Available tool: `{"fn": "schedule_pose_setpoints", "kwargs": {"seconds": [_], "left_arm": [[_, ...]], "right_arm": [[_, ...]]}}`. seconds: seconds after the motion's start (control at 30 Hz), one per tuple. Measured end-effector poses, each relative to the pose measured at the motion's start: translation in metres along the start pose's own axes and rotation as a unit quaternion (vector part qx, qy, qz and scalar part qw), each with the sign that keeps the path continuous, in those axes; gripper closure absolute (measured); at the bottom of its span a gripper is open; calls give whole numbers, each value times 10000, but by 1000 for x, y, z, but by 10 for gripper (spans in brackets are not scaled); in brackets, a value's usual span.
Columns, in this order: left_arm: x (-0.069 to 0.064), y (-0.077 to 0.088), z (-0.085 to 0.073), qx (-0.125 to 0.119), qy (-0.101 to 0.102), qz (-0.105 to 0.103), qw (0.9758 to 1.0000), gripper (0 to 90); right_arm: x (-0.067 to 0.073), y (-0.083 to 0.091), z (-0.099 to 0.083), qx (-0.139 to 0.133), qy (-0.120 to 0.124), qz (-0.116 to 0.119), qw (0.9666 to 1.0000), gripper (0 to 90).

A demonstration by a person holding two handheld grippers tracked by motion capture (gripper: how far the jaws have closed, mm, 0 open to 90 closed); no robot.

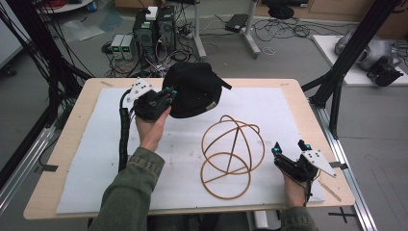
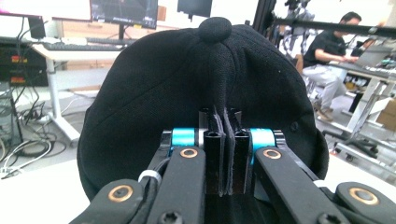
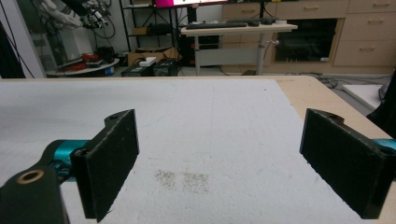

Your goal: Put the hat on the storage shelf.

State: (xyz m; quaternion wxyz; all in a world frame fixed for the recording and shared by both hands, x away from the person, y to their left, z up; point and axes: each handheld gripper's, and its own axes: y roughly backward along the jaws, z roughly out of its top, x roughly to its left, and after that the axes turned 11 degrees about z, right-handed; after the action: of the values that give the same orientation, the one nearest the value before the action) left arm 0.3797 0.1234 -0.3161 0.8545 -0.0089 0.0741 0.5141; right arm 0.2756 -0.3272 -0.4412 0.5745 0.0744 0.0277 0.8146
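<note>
A black cap [image 1: 195,91] with a button on top hangs over the far middle of the table, lifted off the white mat. My left gripper [image 1: 169,94] is shut on its near edge; in the left gripper view the jaws pinch a fold of the cap's [image 2: 205,93] fabric at the gripper [image 2: 224,154]. A round wooden hoop frame [image 1: 233,154] of several bent rings stands on the mat to the right of centre. My right gripper [image 1: 290,148] rests at the near right corner of the mat, open, its fingertips [image 3: 112,158] wide apart with nothing between them.
A white mat [image 1: 96,159] covers most of the wooden table [image 1: 72,120]. Black frame posts [image 1: 344,62] rise at both sides. Computers and cables [image 1: 154,33] lie on the floor beyond the far edge. A person [image 2: 327,60] sits at a desk in the background.
</note>
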Motion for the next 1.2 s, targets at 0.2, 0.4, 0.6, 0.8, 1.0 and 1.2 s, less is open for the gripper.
{"fn": "schedule_pose_setpoints", "kwargs": {"seconds": [0.2,0.4,0.6,0.8,1.0,1.2], "left_arm": [[-2,14,9,-284,80,-173,9994,879],[0,29,20,-677,216,-200,9973,879],[1,39,28,-889,376,-554,9938,879],[-5,47,33,-1008,321,-936,9900,878],[-10,53,38,-1107,273,-1234,9858,878],[-10,53,38,-1107,273,-1234,9858,878]], "right_arm": [[0,-1,-1,53,19,-19,10000,109],[1,-1,-1,27,61,-22,10000,109],[2,-3,-1,4,22,1,10000,109],[2,-2,0,19,25,8,10000,109],[1,-3,1,10,64,23,10000,109],[1,-3,1,10,64,23,10000,109]]}}
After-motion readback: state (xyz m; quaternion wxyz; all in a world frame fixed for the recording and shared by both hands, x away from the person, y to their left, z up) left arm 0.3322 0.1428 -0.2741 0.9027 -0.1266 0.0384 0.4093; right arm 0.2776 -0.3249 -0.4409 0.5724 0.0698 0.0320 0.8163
